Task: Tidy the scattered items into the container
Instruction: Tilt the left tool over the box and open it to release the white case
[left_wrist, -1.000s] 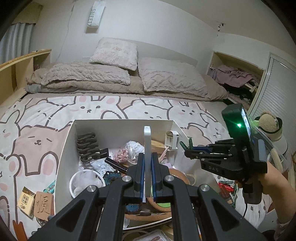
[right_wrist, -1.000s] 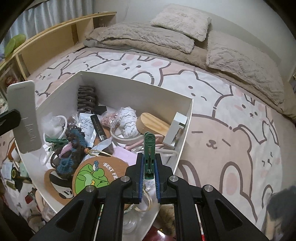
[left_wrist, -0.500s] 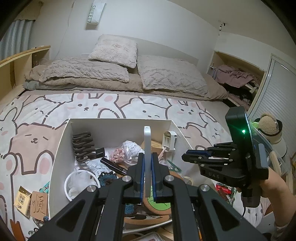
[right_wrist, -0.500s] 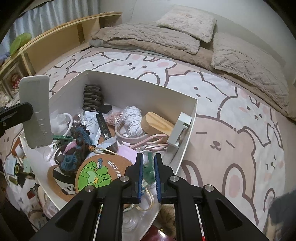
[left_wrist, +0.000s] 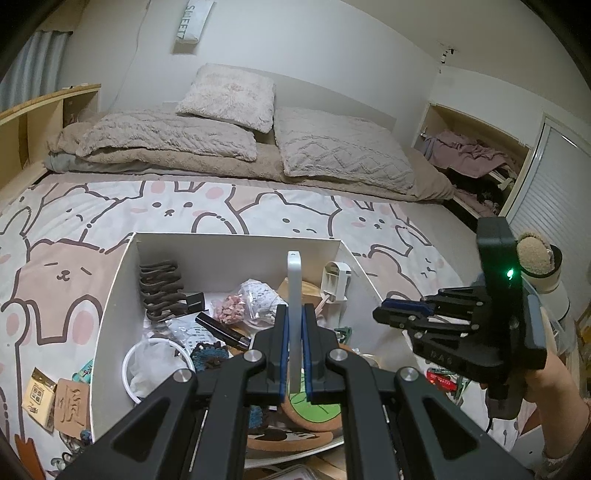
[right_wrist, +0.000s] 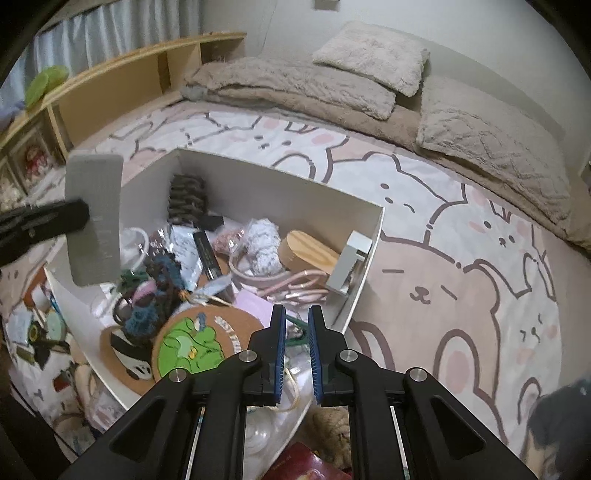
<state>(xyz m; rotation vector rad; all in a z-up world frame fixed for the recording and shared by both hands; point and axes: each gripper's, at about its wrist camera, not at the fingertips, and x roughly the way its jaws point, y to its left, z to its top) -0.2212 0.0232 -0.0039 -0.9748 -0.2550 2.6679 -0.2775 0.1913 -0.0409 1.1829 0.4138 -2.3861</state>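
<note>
Grippers hover over the white container (left_wrist: 118, 295) on the cartoon-animal bedspread (right_wrist: 461, 288). The left gripper (left_wrist: 294, 354) is clamped on a flat, rigid white card (left_wrist: 294, 295), held upright on edge above the box. The right gripper (right_wrist: 295, 350) has its blue pads nearly together with nothing between them; the green clothespin (right_wrist: 295, 334) it gripped a second ago now lies in the container just below its tips, beside the round cork coaster (right_wrist: 195, 343) with a green frog print. A coiled dark hair claw (left_wrist: 160, 291), a wooden oval block (right_wrist: 306, 253) and knitted yarn pieces (right_wrist: 155, 295) fill the box.
</note>
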